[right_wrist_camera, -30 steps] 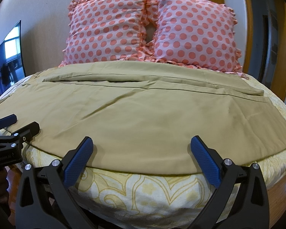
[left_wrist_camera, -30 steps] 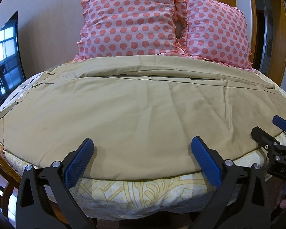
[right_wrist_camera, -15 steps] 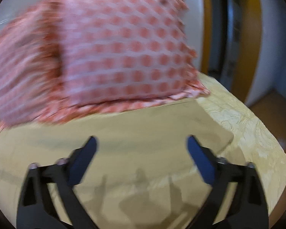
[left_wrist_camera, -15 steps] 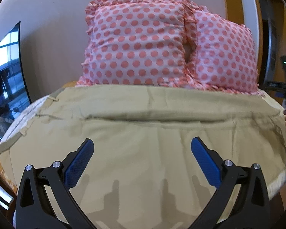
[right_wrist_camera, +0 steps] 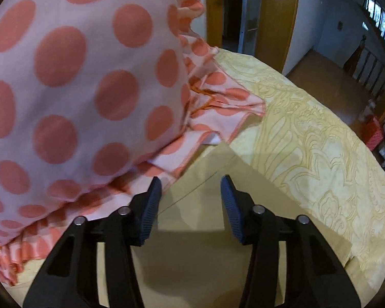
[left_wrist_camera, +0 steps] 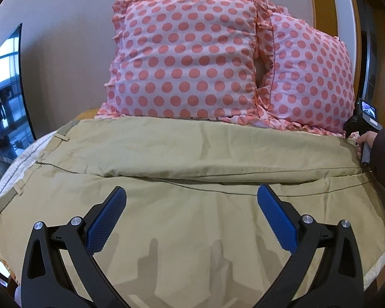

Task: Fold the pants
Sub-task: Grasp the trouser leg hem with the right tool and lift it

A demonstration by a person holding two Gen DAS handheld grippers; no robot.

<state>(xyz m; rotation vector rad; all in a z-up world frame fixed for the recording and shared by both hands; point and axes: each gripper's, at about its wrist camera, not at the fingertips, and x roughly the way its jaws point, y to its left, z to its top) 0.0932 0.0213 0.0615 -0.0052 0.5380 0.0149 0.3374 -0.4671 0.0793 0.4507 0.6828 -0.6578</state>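
The khaki pants (left_wrist_camera: 192,218) lie flat across the bed, waistband at the left, legs running right. My left gripper (left_wrist_camera: 191,205) is wide open and empty, hovering over the near leg. My right gripper (right_wrist_camera: 191,195) is partly open, its jaws on either side of the far leg's hem corner (right_wrist_camera: 218,159) beside the pillow frill; nothing is clamped. The right gripper's body shows in the left wrist view (left_wrist_camera: 364,125) at the far right end of the pants, held by a hand.
Two pink polka-dot pillows (left_wrist_camera: 187,56) stand against the wall behind the pants; one fills the right wrist view (right_wrist_camera: 77,77). The yellow patterned bedspread (right_wrist_camera: 308,141) runs to the bed's right edge. A TV (left_wrist_camera: 5,97) stands at the left.
Both grippers moved forward from the near bed edge over the pants. The right one swung to the far right hem by the pillow and its jaws narrowed.
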